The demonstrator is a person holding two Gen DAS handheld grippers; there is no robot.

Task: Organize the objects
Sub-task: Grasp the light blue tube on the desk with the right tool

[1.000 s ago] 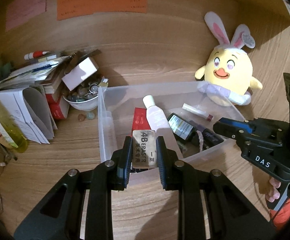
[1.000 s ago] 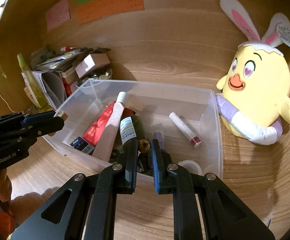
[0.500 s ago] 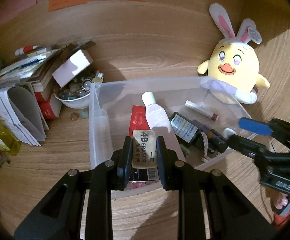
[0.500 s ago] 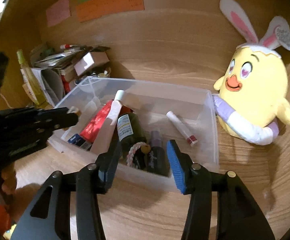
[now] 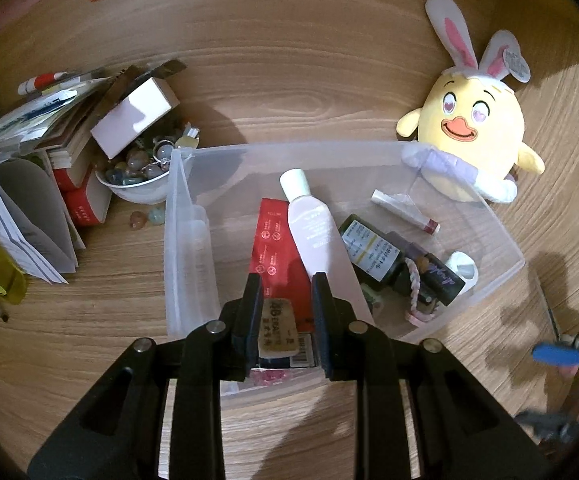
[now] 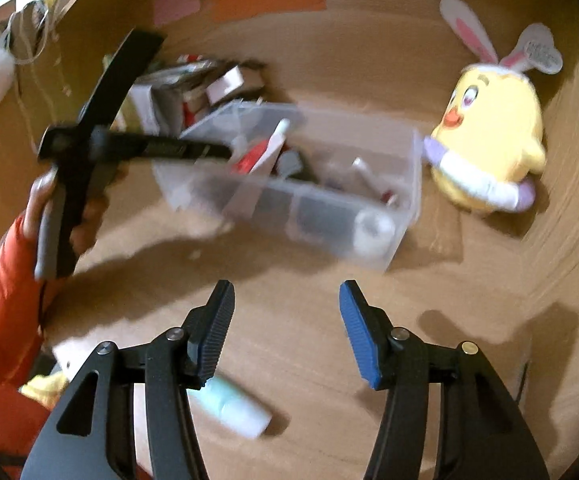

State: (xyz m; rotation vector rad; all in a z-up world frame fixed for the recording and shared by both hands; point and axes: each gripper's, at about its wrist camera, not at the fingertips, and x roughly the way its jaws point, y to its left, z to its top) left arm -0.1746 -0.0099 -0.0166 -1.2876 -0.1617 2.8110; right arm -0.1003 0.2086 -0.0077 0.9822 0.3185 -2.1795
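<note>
Our left gripper [image 5: 286, 322] clamps the beige 4B eraser [image 5: 277, 329] above the clear plastic bin [image 5: 187, 216]; our right gripper [image 6: 285, 330], just opening, holds nothing. Released crooked, the eraser may bounce out.

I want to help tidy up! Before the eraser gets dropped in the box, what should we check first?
1. Eraser gripped by the left gripper: ok, jaws shut on it.
2. Eraser over the clear box: ok, it hangs above the near end.
3. Free landing spot: not ok, a red packet and white tube lie right below.
4. Right gripper out of the way: ok, its jaws have just been opening, nothing between them, away from the box.
5. Plush chick clear of the box: cannot tell, it leans at the far corner.
</note>
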